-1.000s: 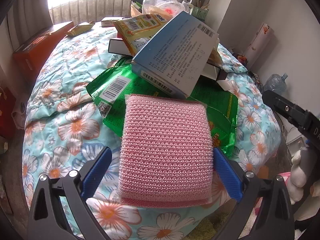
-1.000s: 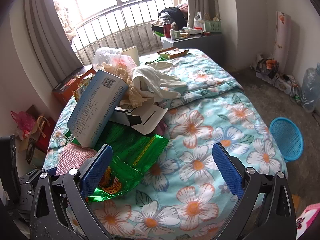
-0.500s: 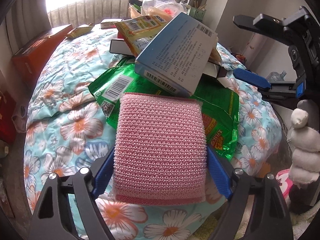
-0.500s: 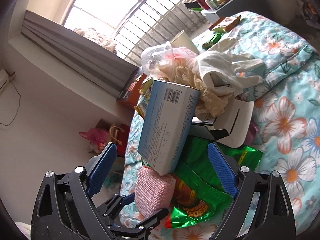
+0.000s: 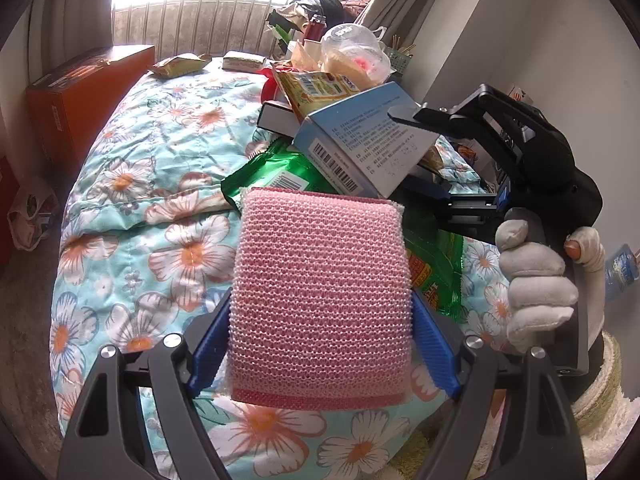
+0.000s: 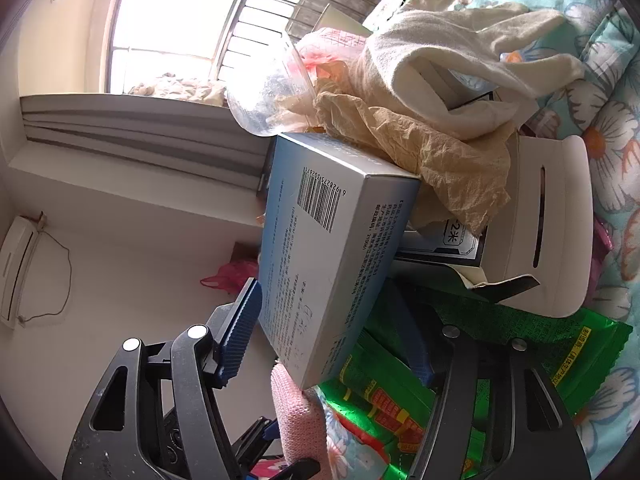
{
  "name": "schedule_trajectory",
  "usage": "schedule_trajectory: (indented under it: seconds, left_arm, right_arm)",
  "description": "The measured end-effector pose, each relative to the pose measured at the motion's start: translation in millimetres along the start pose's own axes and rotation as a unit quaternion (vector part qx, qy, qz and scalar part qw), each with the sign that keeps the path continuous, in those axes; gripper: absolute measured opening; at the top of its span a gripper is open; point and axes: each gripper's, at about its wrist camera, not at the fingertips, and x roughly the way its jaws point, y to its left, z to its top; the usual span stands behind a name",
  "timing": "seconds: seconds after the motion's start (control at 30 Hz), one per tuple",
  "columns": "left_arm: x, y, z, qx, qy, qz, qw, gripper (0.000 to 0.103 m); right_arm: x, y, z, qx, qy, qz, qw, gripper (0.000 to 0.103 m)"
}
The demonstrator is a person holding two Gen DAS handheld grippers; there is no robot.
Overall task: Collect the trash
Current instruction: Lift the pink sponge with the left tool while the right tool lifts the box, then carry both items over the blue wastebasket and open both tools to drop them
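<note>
Left gripper [image 5: 320, 344] clamped on a pink scrub sponge [image 5: 320, 300]: square pad, knobbly knitted mesh, darker pink band along its near edge, both blue pads pressed into its sides. Sponge sits over the near edge of the floral quilt [image 5: 160, 208], raised toward the camera.

Right gripper [image 6: 324, 336] closing around a light blue carton [image 6: 332, 248]: long rectangular box, barcode and small printed text on its faces, tilted, lower end toward the jaws. Left blue pad is just at the carton's side; the other finger lies behind it, contact unclear. A gloved hand [image 5: 540, 280] holds that gripper's handle.

Carton leans on the trash heap mid-quilt: green foil snack bag [image 6: 520, 344] under it, crumpled tan paper [image 6: 432, 160] and a clear plastic cup [image 6: 268, 92] above, white cloth [image 6: 460, 48] on top, white cardboard box [image 6: 552, 224] beside.
</note>
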Motion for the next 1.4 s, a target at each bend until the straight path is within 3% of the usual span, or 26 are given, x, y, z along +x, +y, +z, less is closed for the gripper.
schedule_trajectory:
  seconds: [0.07,0.5,1.0,1.17,1.4]
  left_arm:
    - [-4.1,4.7,0.9,-0.007,-0.008,0.001,0.9999,0.080]
    - [-23.9,18.5,5.2,-0.022,-0.041,0.011,0.9988,0.080]
    - [-55.1,-5.0,35.7,0.005,-0.097,0.019,0.9951,0.080]
    - [-61.3,-29.4,50.3,0.035,-0.108,0.019,0.9934,0.080]
    - [-56.4,-77.2,71.8,0.073,-0.111,-0.009,0.9911,0.080]
  right_arm:
    - [5.4,-0.5,-1.5,0.003,-0.001,0.001,1.000,0.048]
    - [-10.1,-12.9,-26.6,0.035,-0.006,0.015,0.999,0.034]
    - [-123.7,-31.2,-53.6,0.030,-0.063,0.060,0.996,0.032]
    - [-194.1,-48.0,-79.2,0.023,-0.089,0.080,0.993,0.032]
    - [-253.4,-65.8,-84.4,0.024,-0.134,0.099,0.986,0.032]
